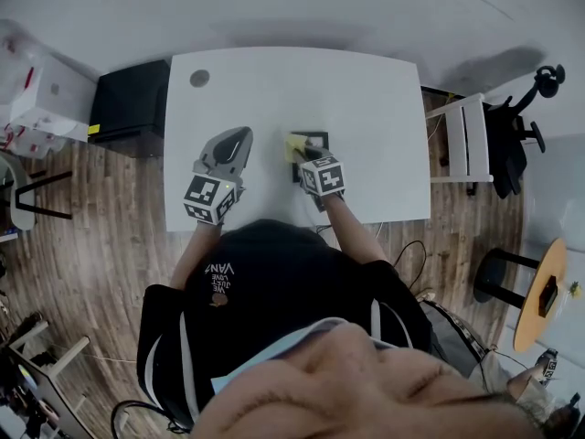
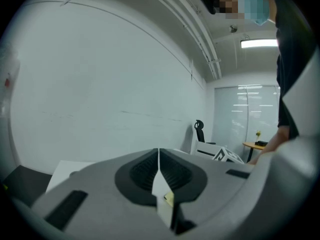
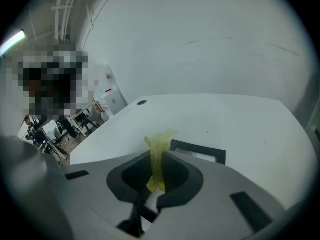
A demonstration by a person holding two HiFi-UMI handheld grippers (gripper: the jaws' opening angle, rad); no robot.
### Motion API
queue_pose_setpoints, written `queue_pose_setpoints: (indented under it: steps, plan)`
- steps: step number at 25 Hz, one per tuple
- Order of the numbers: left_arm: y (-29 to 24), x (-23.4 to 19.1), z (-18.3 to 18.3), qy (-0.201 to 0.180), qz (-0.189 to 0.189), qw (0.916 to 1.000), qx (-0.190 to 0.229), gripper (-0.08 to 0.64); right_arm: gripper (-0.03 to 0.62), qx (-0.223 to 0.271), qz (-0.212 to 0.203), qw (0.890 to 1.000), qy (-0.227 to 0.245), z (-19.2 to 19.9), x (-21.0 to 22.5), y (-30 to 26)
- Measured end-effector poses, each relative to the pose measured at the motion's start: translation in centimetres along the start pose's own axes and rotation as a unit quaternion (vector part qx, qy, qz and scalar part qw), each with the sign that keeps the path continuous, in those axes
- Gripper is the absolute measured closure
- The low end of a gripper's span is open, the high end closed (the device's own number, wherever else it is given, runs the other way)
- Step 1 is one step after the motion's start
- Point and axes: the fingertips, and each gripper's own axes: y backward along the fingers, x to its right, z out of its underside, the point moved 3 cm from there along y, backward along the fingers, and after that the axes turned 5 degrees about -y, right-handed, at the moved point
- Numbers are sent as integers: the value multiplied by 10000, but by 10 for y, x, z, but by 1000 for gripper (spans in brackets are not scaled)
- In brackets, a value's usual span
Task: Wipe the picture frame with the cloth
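Note:
A small black picture frame [image 1: 316, 141] lies flat on the white table [image 1: 274, 90], near its front edge. My right gripper [image 1: 301, 155] is shut on a yellow cloth [image 1: 293, 145], which rests at the frame's left side. In the right gripper view the cloth [image 3: 157, 156] stands pinched between the jaws, with the frame [image 3: 199, 151] just beyond them. My left gripper [image 1: 237, 143] hovers over bare table to the left of the frame. Its jaws are shut with nothing between them, and in the left gripper view it [image 2: 159, 170] points up toward a white wall.
A round grey grommet [image 1: 199, 78] sits at the table's far left corner. A black cabinet [image 1: 130, 106] stands left of the table. A white chair [image 1: 466, 140] and a black office chair [image 1: 514, 128] stand to the right, and a round wooden table [image 1: 541, 291] nearer.

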Motion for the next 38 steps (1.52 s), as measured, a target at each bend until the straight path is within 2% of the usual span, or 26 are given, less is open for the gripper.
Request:
queue_pose_setpoints:
  steps: [9,26,38]
  plan:
    - [-1,-3,1,27,3,10000,2,540,554,-312,158,9993,144,16,10,-8]
    - [-12,1,3,20,146,9999,-67,540,553,-454,816,9955,145,24,71,18]
    - [-13,0,-1,-35,224,9997,-19,540,553,-478,1174,9919,77,26,95,34]
